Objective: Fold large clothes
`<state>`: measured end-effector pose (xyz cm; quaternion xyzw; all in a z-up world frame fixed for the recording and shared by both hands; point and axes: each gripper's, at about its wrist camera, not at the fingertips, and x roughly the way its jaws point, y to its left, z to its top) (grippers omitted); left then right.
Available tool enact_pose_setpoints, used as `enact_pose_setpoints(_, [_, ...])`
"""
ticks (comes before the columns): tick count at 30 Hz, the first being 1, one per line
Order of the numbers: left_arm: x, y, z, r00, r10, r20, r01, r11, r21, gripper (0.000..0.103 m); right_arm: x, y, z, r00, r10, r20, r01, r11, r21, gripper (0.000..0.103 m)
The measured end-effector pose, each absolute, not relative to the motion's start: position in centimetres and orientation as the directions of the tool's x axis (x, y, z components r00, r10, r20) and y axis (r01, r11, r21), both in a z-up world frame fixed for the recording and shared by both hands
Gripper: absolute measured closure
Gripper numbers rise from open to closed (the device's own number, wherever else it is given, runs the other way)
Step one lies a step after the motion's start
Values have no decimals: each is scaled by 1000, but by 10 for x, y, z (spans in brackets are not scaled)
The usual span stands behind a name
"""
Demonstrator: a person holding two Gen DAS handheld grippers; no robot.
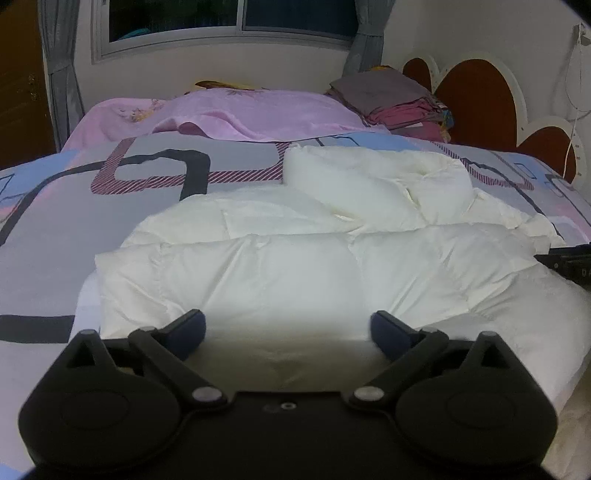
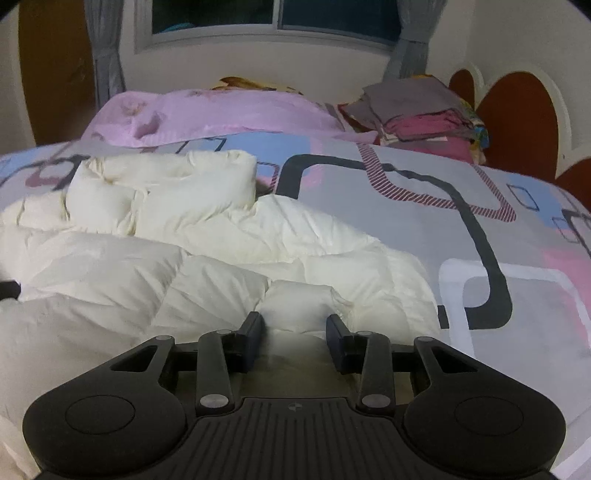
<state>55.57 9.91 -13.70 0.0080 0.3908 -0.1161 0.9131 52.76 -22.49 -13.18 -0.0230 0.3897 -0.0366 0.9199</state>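
Observation:
A white puffy down jacket (image 1: 295,254) lies spread on the bed, a sleeve folded over its far part (image 1: 373,177). My left gripper (image 1: 288,328) is open wide, right over the jacket's near edge. In the right wrist view the jacket (image 2: 207,258) fills the left and middle. My right gripper (image 2: 295,325) is partly open, its fingers on either side of a puffed section of the jacket's near edge (image 2: 295,302), not pinching it. The right gripper's black body shows at the left wrist view's right edge (image 1: 569,266).
The bed cover (image 2: 498,221) is grey with pink, blue and black patterns. A pink blanket (image 1: 258,114) lies at the far side. A stack of folded clothes (image 1: 399,99) sits by the heart-shaped headboard (image 1: 476,99). A window (image 1: 229,18) and curtains are behind.

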Motion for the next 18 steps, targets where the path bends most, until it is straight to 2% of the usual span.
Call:
enact_pose_setpoints(2, [546,99,-125,677,-181,-713,204,977,-54,11,522,-225,-121,700,-103,-706,82,995,-64,65])
enact_pose_setpoints(4, [525,99,-106,711,-188,-677,213,976,-47,10,499,-225,-101,759,-100,-643,104,994,-32,64])
enact_pose_setpoints(5, [515,98,-98,727,-199,-657,215,975,-58,7,490,-224,-95,770,-90,-632,112,994,-5,60])
enact_pose_setpoints(6, [503,97,-92,738,-221,-638,226,971,-76,7,480,-223,-90,780,-71,-622,109,994,24,47])
enact_pose_setpoints(7, [495,93,-89,743,-232,-628,235,969,-79,6,471,-220,-89,789,-53,-612,101,994,44,41])
enact_pose_setpoints(11, [480,78,-97,732,-225,-643,240,968,-66,6,456,-196,-99,770,-28,-637,53,998,21,41])
enact_pose_setpoints(15, [484,74,-118,681,-202,-704,230,972,-56,5,460,-185,-126,702,-94,-706,65,996,-68,41])
enact_pose_setpoints(18, [482,80,-121,677,-205,-707,233,971,-58,5,457,-188,-126,699,-102,-708,88,995,-55,41])
